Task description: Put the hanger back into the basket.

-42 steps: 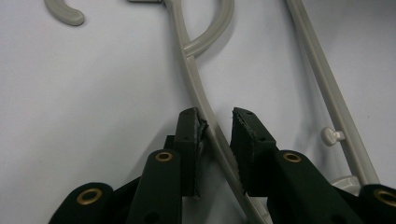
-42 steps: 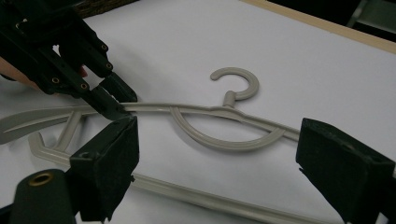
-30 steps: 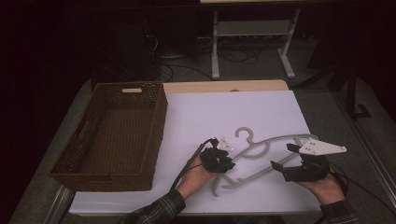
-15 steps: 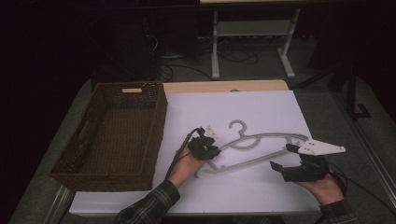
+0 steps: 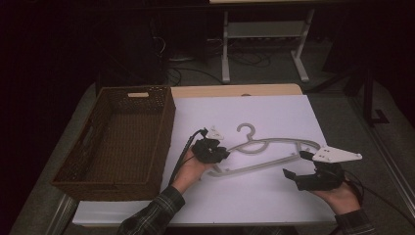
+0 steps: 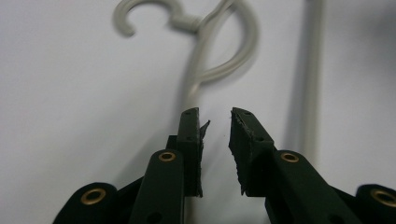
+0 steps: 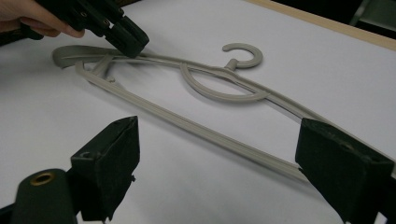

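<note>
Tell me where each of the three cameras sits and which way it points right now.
High view: fixed above the near table edge, looking forward and down on the basket, hanger and both forearms.
Left gripper view: rides the left hand-held gripper, looking down its parted jaws at the hanger's hook.
Right gripper view: rides the right hand-held gripper, looking low across the table, jaws wide.
Shared: the hanger; the right gripper view also catches the left hand-held gripper.

Hanger [image 6: 205,60] arm blurred and cut off beyond the left tongs [image 6: 215,128] at the top edge.
</note>
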The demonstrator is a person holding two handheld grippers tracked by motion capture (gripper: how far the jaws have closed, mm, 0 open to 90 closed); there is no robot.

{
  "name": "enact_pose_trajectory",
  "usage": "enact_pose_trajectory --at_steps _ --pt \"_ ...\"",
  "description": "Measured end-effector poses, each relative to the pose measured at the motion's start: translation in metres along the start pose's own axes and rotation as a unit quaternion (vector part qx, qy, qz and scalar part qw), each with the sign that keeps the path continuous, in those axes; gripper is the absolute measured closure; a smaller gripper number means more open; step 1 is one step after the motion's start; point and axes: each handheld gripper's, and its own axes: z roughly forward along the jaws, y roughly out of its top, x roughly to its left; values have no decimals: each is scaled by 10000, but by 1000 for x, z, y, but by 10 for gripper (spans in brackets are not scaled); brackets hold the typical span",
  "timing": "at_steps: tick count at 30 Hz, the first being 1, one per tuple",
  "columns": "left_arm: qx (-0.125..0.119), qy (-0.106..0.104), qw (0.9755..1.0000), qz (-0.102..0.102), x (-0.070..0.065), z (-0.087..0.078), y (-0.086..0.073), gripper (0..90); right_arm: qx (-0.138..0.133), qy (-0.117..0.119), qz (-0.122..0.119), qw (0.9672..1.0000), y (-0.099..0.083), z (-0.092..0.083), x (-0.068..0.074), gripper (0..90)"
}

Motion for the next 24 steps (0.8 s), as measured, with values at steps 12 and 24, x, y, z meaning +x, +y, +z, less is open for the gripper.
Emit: enact_pose_trajectory --at_steps 12,24 --pt "-111 -906 9945 511 -38 30 24 721 -4 24 33 10000 1 -1 0 132" --pt "189 -865 9919 905 -62 78 43 740 -23 39 65 10000 -1 -3 -3 132"
